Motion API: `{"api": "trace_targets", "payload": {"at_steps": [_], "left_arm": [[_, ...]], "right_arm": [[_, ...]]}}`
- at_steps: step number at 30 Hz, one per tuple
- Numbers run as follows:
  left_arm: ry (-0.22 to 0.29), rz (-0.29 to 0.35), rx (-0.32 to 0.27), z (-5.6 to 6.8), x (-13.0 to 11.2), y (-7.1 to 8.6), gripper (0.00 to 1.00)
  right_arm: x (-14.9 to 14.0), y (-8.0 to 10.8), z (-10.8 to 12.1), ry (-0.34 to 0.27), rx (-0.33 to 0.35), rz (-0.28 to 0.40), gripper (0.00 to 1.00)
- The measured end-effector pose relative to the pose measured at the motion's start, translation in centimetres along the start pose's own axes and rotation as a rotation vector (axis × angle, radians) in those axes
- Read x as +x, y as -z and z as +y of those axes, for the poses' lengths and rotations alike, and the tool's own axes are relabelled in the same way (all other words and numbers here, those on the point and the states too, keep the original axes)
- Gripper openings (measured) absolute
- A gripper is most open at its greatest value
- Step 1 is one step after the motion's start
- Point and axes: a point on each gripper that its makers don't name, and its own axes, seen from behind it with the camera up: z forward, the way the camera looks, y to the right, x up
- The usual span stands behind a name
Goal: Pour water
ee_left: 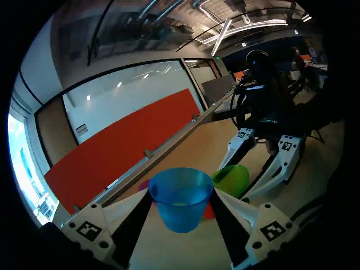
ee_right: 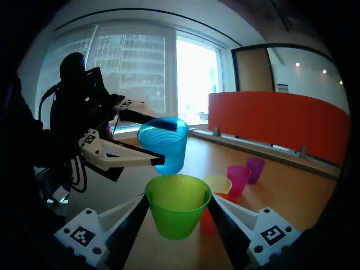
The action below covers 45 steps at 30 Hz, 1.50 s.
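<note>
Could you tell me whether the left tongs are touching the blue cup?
Touching. In the right gripper view, the left tongs clamp the blue cup from both sides.

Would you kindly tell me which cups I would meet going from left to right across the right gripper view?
blue cup → yellow cup → pink cup → purple cup

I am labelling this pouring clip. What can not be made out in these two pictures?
- Inside of green cup, right gripper view: hidden by its own wall, so any water is unknown.
- Orange cup, right gripper view: mostly behind the green cup.
- Pink cup, left gripper view: mostly behind the blue cup.
</note>
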Motion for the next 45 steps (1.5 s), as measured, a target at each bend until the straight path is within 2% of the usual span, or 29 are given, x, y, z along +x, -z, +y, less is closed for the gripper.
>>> {"api": "trace_targets", "payload": {"at_steps": [12,21,32,45], "left_arm": [[-0.101,-0.002,0.013,0.1,0.7,0.1,0.85],[-0.148,-0.003,0.018,0.3,1.2,0.2,0.86],[-0.235,-0.002,0.017,0.8,1.5,0.2,0.85],[-0.325,0.013,0.057,-0.2,2.2,0.1,0.85]], "right_arm": [[-0.3,-0.2,-1.0,0.004,0.021,-0.001,0.92],[-0.4,-0.3,-1.4,0.004,0.028,0.006,0.92],[-0.5,-0.2,-1.7,0.007,0.038,0.008,0.92],[-0.5,-0.1,-1.8,0.007,0.039,0.011,0.92]]}}
